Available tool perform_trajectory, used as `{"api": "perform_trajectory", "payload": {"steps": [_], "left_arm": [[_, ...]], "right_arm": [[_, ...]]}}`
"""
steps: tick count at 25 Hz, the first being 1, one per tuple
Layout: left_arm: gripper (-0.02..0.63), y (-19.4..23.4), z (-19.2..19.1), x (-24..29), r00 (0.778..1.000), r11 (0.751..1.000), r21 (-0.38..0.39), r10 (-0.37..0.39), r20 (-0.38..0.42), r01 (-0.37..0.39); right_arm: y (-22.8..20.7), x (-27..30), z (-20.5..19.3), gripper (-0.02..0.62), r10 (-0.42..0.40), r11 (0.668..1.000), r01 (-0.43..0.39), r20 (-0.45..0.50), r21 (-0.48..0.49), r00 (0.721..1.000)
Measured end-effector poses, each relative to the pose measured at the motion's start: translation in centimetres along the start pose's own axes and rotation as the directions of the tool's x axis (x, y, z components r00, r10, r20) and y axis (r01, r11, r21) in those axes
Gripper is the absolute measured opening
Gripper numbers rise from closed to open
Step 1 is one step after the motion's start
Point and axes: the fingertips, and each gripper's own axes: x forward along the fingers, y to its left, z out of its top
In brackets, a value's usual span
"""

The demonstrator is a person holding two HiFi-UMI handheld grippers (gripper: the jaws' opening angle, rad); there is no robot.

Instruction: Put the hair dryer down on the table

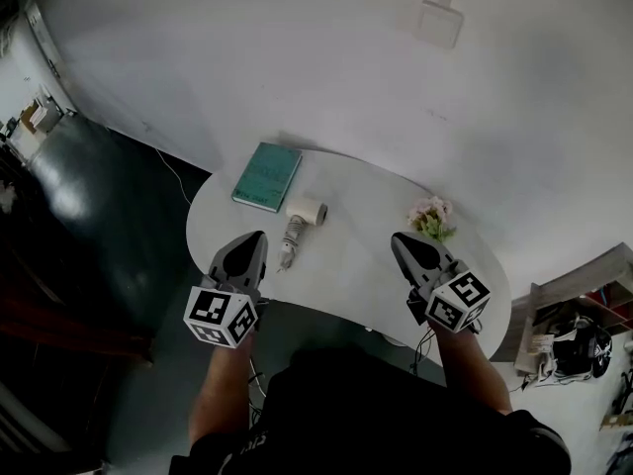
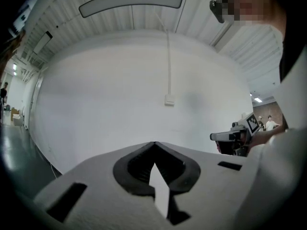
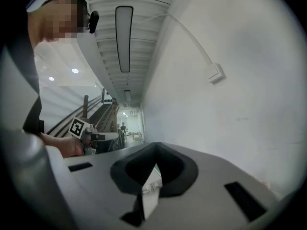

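Observation:
The white hair dryer (image 1: 301, 223) lies on the round white table (image 1: 356, 270), its barrel toward the far side and its cord curling off the handle. No gripper touches it. My left gripper (image 1: 260, 235) hovers over the table's near left edge, just left of the dryer, jaws shut and empty. My right gripper (image 1: 396, 237) hangs over the near right part, also shut and empty. In the left gripper view my left gripper's (image 2: 154, 144) jaws meet at a point, facing the white wall. The right gripper view shows my right gripper (image 3: 156, 145) the same way.
A teal book (image 1: 267, 176) lies at the table's far left, beyond the dryer. A small bunch of pink flowers (image 1: 432, 217) sits at the right. Dark floor lies to the left; clutter and a shelf (image 1: 579, 334) stand at the right. A wall box (image 1: 439, 23) hangs behind.

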Motion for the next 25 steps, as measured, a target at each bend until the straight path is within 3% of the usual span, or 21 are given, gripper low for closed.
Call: {"api": "perform_trajectory", "payload": {"steps": [6,9,14,25], "left_arm": [[0.005,0.4,0.9,1.0,1.0,1.0,-0.003,0.025,0.006,-0.025],[0.005,1.6,1.2,1.4,0.998,0.998,0.021,0.056,-0.007,-0.056],[0.006,2.7,-0.2,0.9,0.995,0.995,-0.013,0.098,-0.023,-0.098],[0.008,3.8,-1.9,0.8,0.993,0.994,-0.019,0.107,-0.059,-0.108]], "right_arm": [[0.2,0.2,3.3,0.003,0.013,0.998,-0.007,0.094,-0.066,0.995],[0.3,1.1,2.9,0.003,0.02,0.997,-0.013,0.086,-0.072,0.996],[0.6,1.6,2.4,0.003,0.025,0.996,-0.019,0.07,-0.085,0.997],[-0.2,1.4,1.6,0.003,-0.002,0.996,0.006,0.05,-0.086,0.999]]}}
